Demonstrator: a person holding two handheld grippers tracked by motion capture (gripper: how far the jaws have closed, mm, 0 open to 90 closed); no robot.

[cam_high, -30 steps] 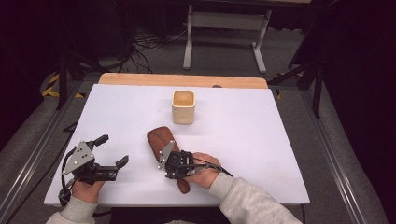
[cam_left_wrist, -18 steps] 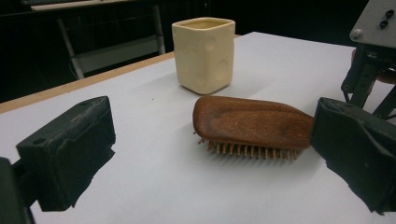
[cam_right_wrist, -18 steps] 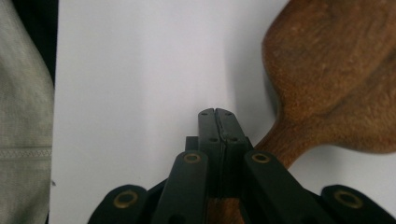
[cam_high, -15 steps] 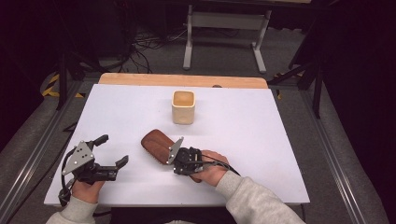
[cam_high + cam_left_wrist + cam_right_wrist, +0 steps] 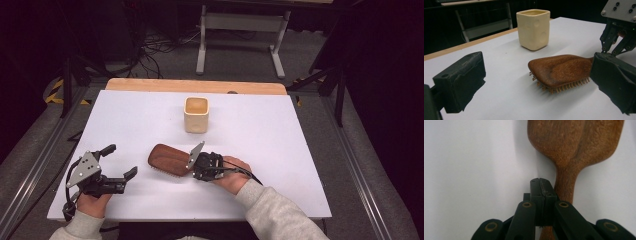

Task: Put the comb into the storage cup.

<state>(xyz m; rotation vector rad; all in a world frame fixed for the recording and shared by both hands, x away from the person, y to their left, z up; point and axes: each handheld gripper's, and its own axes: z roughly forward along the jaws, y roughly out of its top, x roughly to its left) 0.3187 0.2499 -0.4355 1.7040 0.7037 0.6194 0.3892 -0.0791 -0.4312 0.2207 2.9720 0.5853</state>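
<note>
Left gripper (image 5: 119, 165): I hold it low over the near left of the table, its 2 jaws spread wide with nothing between them; it points toward the brush.
Right gripper (image 5: 541, 185): my 2 jaws are pressed together, pad against pad, with nothing pinched; they sit just beside the brush handle, on its left in the right gripper view.
Hairbrush (image 5: 169, 159): 1 wooden paddle brush lies on the table near the front centre, bristles down, handle toward my right hand (image 5: 235, 175).
Cup (image 5: 196, 114): 1 cream square cup stands upright, well apart from the brush, farther back at mid-table.
Table (image 5: 300, 150): white top with a wooden strip along the far edge.
</note>
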